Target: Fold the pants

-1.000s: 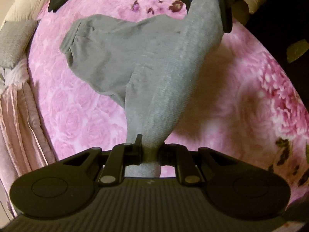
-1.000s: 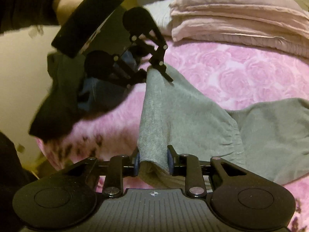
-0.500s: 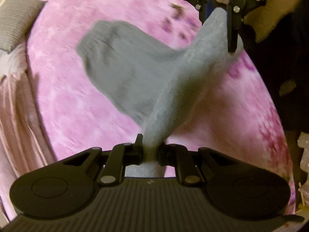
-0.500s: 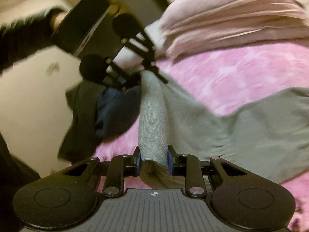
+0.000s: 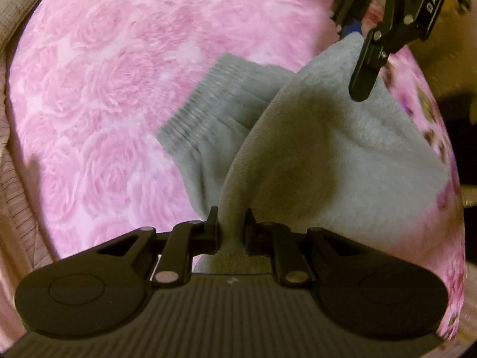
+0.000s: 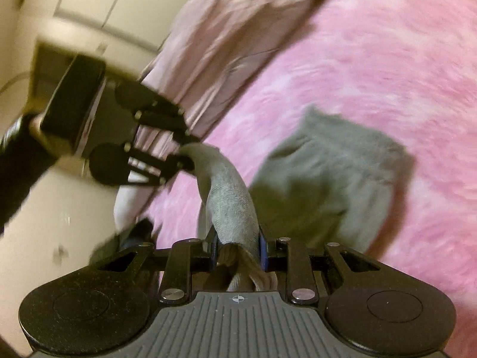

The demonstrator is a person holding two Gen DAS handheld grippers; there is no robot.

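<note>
The left tool (image 5: pixel 231 223) is built of matte black plastic: a ribbed grey-black housing at the base, two rounded lobes each marked with an embossed circle, and slim linkage bars pinned with silver screw heads. A small white mark is printed at the housing's centre. The right tool (image 6: pixel 237 249) is made the same way (its finger pads are blue), with a crosshair mark on the ribbed housing. White letters "DAS" are printed on its side. A black sleeve (image 6: pixel 15 161) is worn.

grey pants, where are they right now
The grey pants hang over the pink blanket, pinched between the left gripper and right gripper, whose jaws are opening.
</note>
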